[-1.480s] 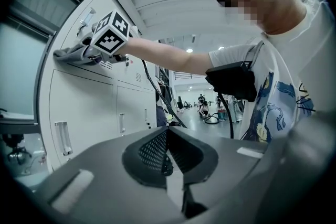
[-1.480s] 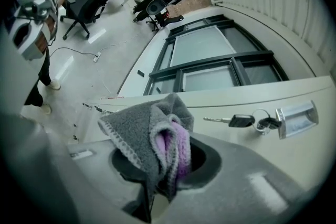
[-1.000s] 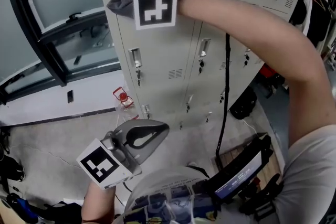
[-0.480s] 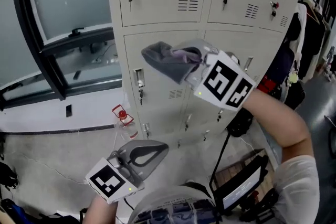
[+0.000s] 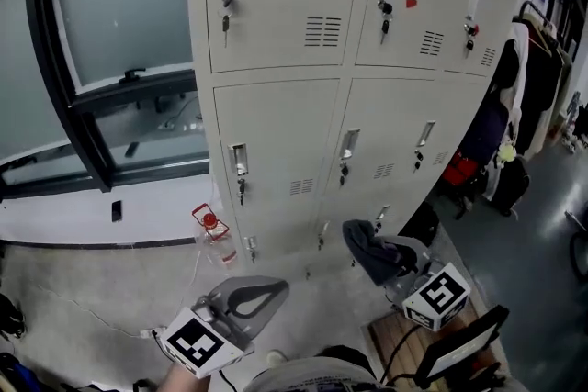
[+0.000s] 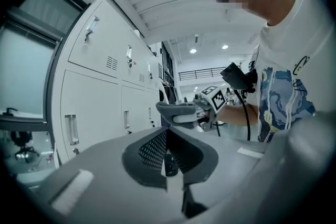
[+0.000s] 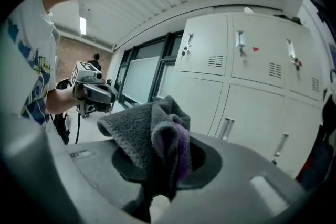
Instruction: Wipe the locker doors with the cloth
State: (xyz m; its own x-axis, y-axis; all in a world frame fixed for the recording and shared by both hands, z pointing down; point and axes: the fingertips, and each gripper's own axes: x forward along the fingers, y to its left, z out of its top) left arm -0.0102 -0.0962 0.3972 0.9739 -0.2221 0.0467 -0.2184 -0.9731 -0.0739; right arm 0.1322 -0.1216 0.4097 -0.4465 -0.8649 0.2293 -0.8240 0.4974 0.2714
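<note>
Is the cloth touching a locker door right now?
No: the right gripper holds the cloth in open air, with the locker doors well behind it.

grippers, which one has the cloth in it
The right gripper: a grey cloth is clamped between its jaws. The left gripper has its jaws together on nothing.

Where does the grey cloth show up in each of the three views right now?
Head view: grey cloth lower right, below the lockers.
Left gripper view: grey cloth near centre, lockers to its left.
Right gripper view: grey cloth centre foreground, clamped in the right tool.
Shared landmark: the lockers with vented doors.
</note>
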